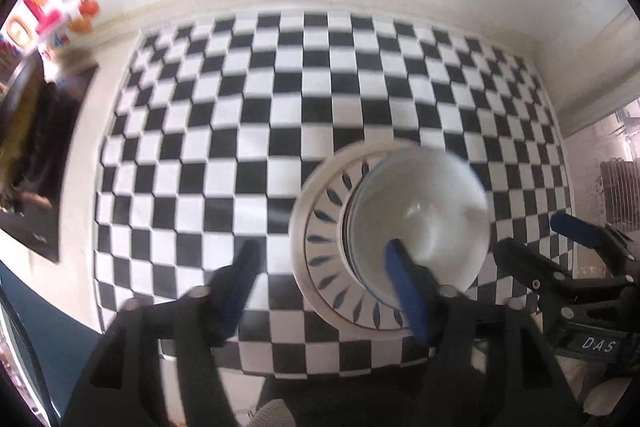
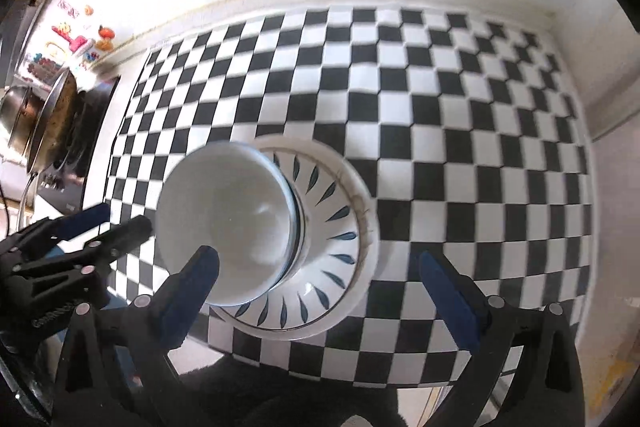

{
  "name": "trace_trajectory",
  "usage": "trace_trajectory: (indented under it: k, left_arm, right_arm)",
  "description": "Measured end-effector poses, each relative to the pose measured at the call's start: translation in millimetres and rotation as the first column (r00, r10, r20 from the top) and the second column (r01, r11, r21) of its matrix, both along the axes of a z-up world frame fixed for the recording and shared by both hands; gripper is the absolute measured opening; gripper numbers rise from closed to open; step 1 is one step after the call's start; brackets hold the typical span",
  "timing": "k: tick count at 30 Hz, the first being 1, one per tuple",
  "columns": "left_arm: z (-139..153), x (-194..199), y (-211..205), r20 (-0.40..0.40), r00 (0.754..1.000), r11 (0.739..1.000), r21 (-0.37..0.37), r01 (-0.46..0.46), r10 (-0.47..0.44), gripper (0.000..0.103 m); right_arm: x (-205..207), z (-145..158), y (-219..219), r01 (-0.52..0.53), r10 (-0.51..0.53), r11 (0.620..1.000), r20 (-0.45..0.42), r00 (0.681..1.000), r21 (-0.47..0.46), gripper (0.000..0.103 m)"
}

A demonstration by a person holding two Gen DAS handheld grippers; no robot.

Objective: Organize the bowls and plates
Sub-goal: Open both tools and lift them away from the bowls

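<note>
A plain white bowl (image 1: 420, 215) sits on a white plate with blue leaf marks (image 1: 324, 227), near the front edge of a checkered table. My left gripper (image 1: 320, 255) is open above the plate's left side, its right finger over the bowl. In the right wrist view the bowl (image 2: 228, 223) and plate (image 2: 336, 223) lie between my open right gripper's (image 2: 316, 263) fingers, its left finger over the bowl's near rim. Each gripper shows in the other's view: the right one (image 1: 532, 239) and the left one (image 2: 120, 215). Neither holds anything.
The black-and-white checkered cloth (image 1: 280, 107) covers the table up to a white wall. A stove with pans (image 2: 44, 119) stands at the left, with colourful magnets (image 2: 76, 43) behind it. A window area (image 1: 616, 163) lies at the right.
</note>
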State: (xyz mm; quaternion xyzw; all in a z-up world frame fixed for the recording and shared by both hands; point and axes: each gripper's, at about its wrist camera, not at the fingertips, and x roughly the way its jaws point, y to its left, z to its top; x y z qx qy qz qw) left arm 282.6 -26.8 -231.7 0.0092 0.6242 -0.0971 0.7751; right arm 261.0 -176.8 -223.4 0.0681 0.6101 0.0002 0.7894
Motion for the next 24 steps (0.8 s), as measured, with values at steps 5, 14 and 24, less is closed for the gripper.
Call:
trace_trajectory:
  k: [5, 14, 24]
  left_arm:
    - [24.2, -7.2, 6.1, 0.107, 0.994, 1.0, 0.014, 0.01, -0.012, 0.093]
    - [60.3, -41.7, 9.2, 0.172, 0.985, 0.997, -0.07, 0.009, 0.003, 0.098]
    - [109.9, -104.8, 8.6, 0.336, 0.939, 0.997, -0.028, -0.075, 0.08, 0.098]
  right_arm:
    - [-23.2, 32.8, 3.6, 0.048, -0.044, 0.998, 0.095, 0.995, -0.043, 0.102]
    - [-73.0, 75.4, 10.4, 0.077, -0.062, 0.995, 0.213, 0.975, -0.062, 0.103]
    - [-145.4, 130.2, 9.3, 0.084, -0.031, 0.988, 0.372, 0.928, -0.126, 0.103]
